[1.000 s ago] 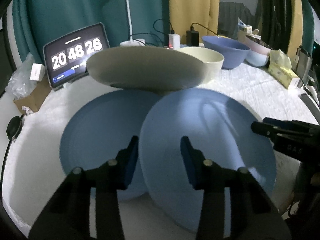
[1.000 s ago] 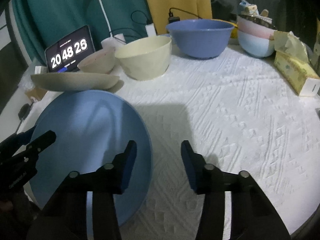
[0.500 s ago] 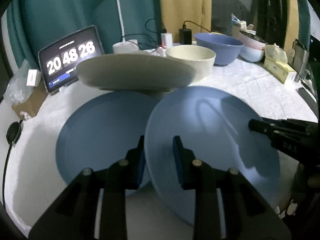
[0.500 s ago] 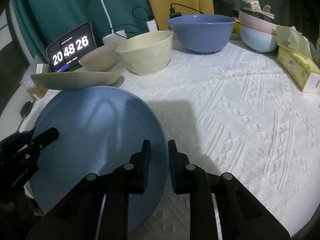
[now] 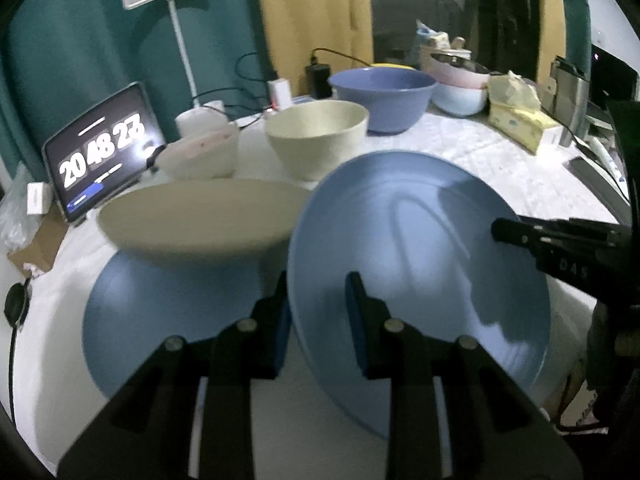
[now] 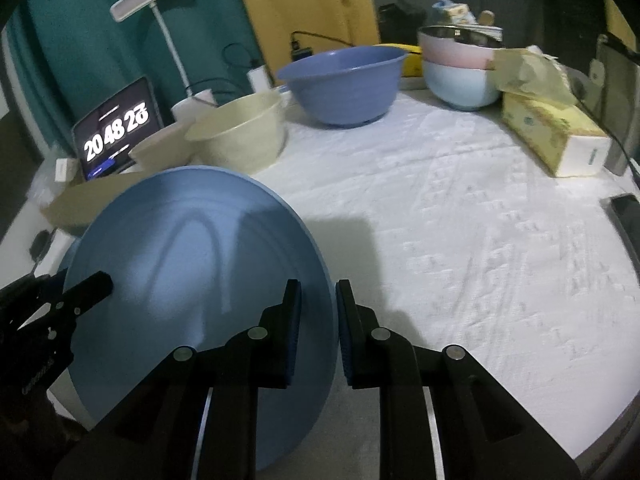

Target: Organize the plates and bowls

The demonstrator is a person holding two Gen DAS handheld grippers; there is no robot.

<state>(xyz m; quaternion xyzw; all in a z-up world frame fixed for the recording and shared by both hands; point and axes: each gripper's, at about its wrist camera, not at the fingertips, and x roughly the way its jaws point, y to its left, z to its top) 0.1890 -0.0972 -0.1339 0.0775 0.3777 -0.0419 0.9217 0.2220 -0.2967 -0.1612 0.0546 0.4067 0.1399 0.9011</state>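
Nearest, the left gripper (image 5: 318,312) and the right gripper (image 6: 318,320) have just closed and clamp opposite rims of one blue plate (image 5: 420,264), tilted clear of the white cloth (image 6: 460,220). The lift seems underway. Next probably comes carrying it level onto the second blue plate (image 5: 160,320), under the beige plate (image 5: 200,220) beyond.

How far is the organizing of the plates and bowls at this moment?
Early stage. Done: only a pink bowl nested in a pale blue bowl. In hand: the left gripper and right gripper both clamp one round blue plate. Left: second blue plate, cream plate, cream bowl, large blue bowl.
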